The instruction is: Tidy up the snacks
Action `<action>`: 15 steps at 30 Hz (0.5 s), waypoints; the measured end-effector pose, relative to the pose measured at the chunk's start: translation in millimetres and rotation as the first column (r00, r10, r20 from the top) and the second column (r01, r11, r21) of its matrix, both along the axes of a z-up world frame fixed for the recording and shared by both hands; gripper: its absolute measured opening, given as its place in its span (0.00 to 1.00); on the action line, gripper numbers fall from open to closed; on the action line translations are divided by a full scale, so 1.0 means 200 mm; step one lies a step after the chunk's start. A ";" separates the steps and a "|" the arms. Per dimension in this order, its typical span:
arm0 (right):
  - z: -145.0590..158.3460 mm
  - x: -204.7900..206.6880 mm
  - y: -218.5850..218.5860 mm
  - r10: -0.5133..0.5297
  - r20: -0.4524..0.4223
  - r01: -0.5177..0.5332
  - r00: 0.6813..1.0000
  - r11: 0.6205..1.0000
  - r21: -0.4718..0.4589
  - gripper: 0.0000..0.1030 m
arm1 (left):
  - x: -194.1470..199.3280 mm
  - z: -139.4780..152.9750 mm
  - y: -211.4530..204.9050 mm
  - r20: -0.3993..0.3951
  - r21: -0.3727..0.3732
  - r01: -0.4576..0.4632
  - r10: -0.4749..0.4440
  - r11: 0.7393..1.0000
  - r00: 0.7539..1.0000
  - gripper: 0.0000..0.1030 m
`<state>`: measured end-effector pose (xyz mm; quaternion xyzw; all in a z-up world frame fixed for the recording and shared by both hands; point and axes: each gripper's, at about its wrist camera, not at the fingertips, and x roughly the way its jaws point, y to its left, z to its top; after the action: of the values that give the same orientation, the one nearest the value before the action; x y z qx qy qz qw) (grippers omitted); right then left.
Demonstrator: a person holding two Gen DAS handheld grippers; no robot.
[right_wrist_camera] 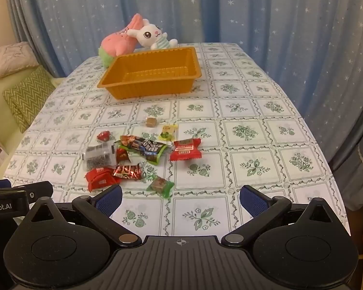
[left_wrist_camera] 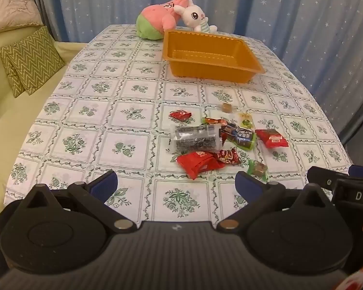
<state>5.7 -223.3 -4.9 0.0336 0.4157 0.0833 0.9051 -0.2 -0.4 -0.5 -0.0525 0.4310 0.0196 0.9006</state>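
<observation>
Several wrapped snacks lie in a loose pile [left_wrist_camera: 213, 140] [right_wrist_camera: 138, 154] on the patterned tablecloth, among them a clear seaweed pack [left_wrist_camera: 193, 139] [right_wrist_camera: 100, 155], red packets [left_wrist_camera: 198, 163] [right_wrist_camera: 185, 148] and a green-wrapped candy [left_wrist_camera: 257, 168] [right_wrist_camera: 161, 184]. Beyond them an empty orange plastic tray [left_wrist_camera: 210, 70] [right_wrist_camera: 155, 87] stands. My left gripper [left_wrist_camera: 176, 183] hovers open just short of the pile, nothing between its blue pads. My right gripper [right_wrist_camera: 181, 199] is open too, to the right of the pile, over bare cloth.
Two plush toys, a pink one [left_wrist_camera: 162, 14] [right_wrist_camera: 119, 43] and a white rabbit [left_wrist_camera: 196, 15] [right_wrist_camera: 155, 36], lie behind the tray at the table's far edge. A sofa with cushions [left_wrist_camera: 31, 60] runs along the left. Blue starred curtains [right_wrist_camera: 254, 12] hang behind.
</observation>
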 end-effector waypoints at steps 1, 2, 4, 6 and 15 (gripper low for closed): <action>0.00 0.00 0.00 -0.001 -0.001 0.001 1.000 1.000 -0.001 1.00 | 0.00 0.00 0.00 -0.002 -0.001 0.004 -0.004 1.000 1.000 1.00; 0.00 0.00 0.00 -0.003 -0.002 0.003 1.000 1.000 -0.003 1.00 | 0.00 0.00 0.00 -0.004 0.001 0.007 -0.007 1.000 1.000 1.00; 0.03 0.03 -0.01 -0.007 -0.007 0.007 1.000 1.000 -0.003 1.00 | -0.01 0.00 -0.01 -0.005 0.008 0.016 -0.016 1.000 1.000 1.00; 0.02 0.03 -0.01 -0.009 -0.005 0.009 1.000 1.000 -0.001 1.00 | -0.01 -0.01 -0.02 -0.006 0.012 0.021 -0.021 1.000 1.000 1.00; 0.02 0.03 0.00 -0.008 0.009 0.008 1.000 1.000 0.012 1.00 | 0.03 -0.02 -0.03 0.012 0.000 0.016 -0.016 1.000 1.000 1.00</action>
<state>10.8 -223.6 -1.2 0.0403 0.4110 0.0825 0.9070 5.2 -6.6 -5.5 -0.0490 0.4262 0.0120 0.9032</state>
